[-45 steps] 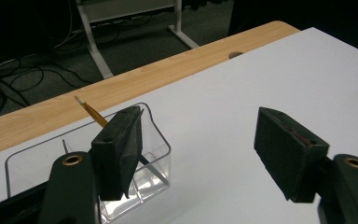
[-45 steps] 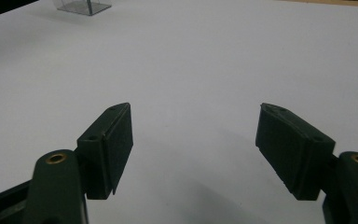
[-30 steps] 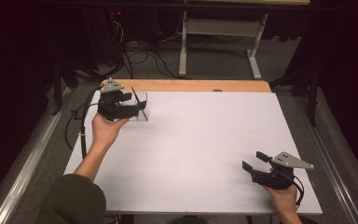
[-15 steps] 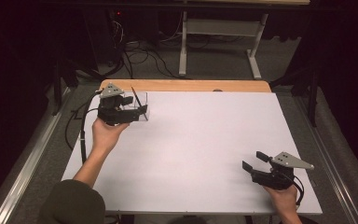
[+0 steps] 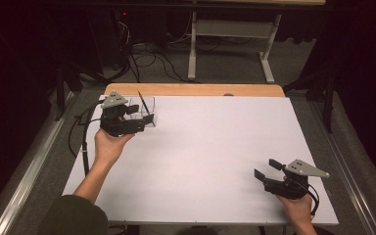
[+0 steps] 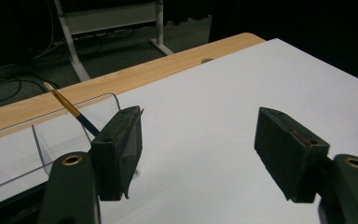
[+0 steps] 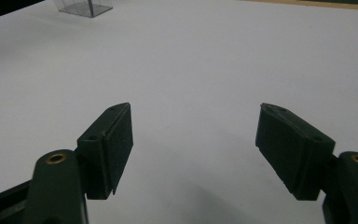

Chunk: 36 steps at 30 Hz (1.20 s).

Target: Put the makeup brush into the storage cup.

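At far left a clear box [image 5: 147, 110] holding a leaning pencil [image 5: 141, 103] is approached by the left gripper [image 5: 146, 119], jaws wide and empty, so closing on it is judged next; right gripper [image 5: 266, 169] parked, jaws apart, on the white tabletop [image 5: 210, 142]

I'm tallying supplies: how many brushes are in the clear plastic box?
1. A single thin brush with a dark handle leans tilted in the clear plastic box at the table's far left corner, beside the left gripper; none seem hidden.
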Each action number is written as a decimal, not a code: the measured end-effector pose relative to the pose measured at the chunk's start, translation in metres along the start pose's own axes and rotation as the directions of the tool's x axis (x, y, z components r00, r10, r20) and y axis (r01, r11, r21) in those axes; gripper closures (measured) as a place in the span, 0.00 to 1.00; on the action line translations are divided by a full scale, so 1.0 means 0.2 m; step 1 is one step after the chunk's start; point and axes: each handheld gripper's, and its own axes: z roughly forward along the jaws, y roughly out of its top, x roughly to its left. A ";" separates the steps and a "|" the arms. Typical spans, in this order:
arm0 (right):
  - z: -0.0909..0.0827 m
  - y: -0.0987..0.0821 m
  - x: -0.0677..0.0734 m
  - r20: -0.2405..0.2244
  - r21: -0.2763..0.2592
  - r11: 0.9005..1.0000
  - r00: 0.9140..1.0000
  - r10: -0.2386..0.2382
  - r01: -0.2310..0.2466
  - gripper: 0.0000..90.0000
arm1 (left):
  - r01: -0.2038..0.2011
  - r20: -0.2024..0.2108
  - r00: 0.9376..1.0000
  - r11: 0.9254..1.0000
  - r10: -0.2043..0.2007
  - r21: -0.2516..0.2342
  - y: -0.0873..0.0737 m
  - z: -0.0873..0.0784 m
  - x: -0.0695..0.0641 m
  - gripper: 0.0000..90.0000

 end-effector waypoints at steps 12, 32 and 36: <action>0.00 0.00 0.00 -0.001 0.000 1.000 1.000 -0.001 0.001 0.33 | -0.005 0.017 1.000 1.000 0.005 -0.010 -0.02 -0.03 -0.04 0.36; 0.00 0.00 0.00 0.000 0.002 1.000 1.000 0.000 0.000 0.33 | -0.003 0.029 1.000 1.000 0.003 -0.009 -0.08 -0.08 -0.08 0.36; 0.00 0.00 0.00 0.000 0.001 1.000 1.000 0.000 0.000 0.33 | 0.004 0.034 0.999 1.000 -0.004 -0.010 -0.10 -0.09 -0.09 0.36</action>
